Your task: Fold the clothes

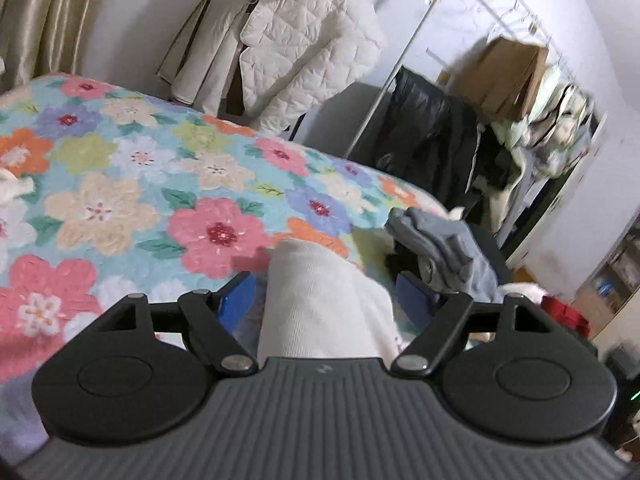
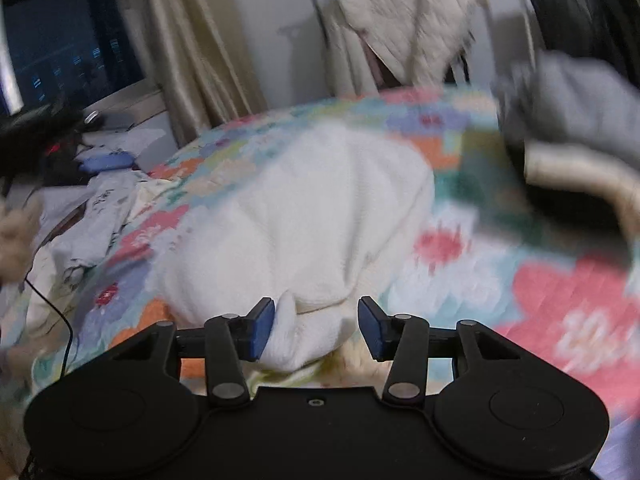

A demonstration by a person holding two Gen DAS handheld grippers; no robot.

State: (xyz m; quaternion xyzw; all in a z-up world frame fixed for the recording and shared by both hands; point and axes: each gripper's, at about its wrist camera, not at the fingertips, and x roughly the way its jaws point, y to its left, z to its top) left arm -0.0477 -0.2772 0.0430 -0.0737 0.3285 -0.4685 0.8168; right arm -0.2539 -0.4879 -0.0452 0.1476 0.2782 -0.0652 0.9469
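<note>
A: Right, starting at nine o'clock in the left wrist view: what lies there?

B: The floral quilt [image 1: 120,168] covering the bed. At six o'clock the left gripper [image 1: 324,300] stands released, blue pads wide apart, with a strip of the white knitted sweater [image 1: 316,304] running between them; neither pad presses on it. At three o'clock a grey garment [image 1: 444,248] is heaped near the bed's edge, and a white quilted jacket [image 1: 304,40] hangs at twelve.

A: And the right wrist view?

B: Blurred. Beige curtains [image 2: 192,48] hang at eleven o'clock. The white knitted sweater [image 2: 304,216] lies bunched on the quilt at centre. At six o'clock the right gripper [image 2: 316,328] is released too: a fold of the sweater touches its left pad, while the right pad stands apart.
</note>
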